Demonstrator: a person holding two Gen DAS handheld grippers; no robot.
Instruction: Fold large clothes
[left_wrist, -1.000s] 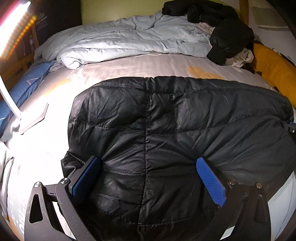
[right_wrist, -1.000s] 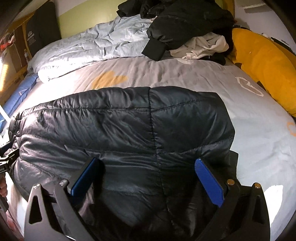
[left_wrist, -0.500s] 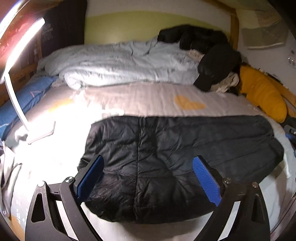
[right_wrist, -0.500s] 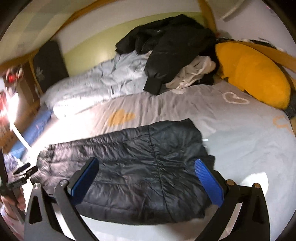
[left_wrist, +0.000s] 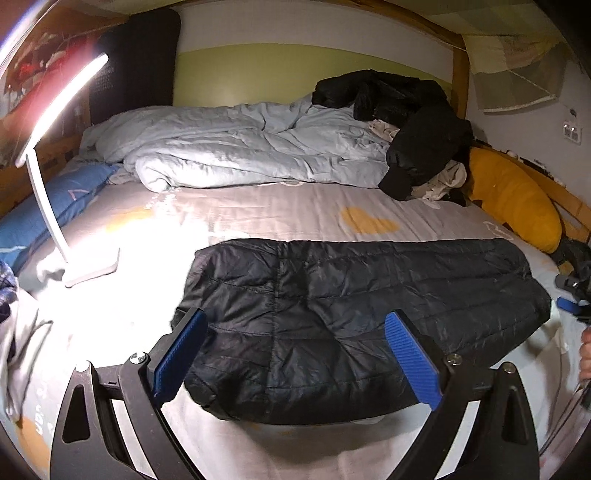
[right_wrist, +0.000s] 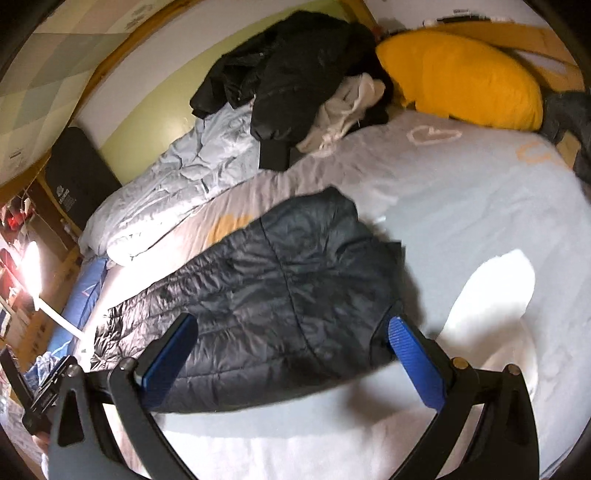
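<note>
Garment: black quilted puffer jacket (left_wrist: 362, 321) lies flat on the pale grey bedsheet (left_wrist: 280, 210) as 1 long folded band; from the left wrist view it spans roughly 9 to 3 o'clock, centre frame
Left gripper (left_wrist: 299, 354): blue-padded jaws spread wide, holding nothing; raised above the jacket's near edge at 6 o'clock
Right gripper (right_wrist: 295, 354): jaws equally wide, empty; above the jacket's right end (this view is motion-blurred)
Progress: 1 lengthwise fold looks done; judged about halfway, with crosswise folds into a compact bundle left
Waiting pile: heap of black and white clothes (left_wrist: 413, 125) at 1 o'clock, on the crumpled light-blue duvet (left_wrist: 240, 155); apparently unfolded
</note>
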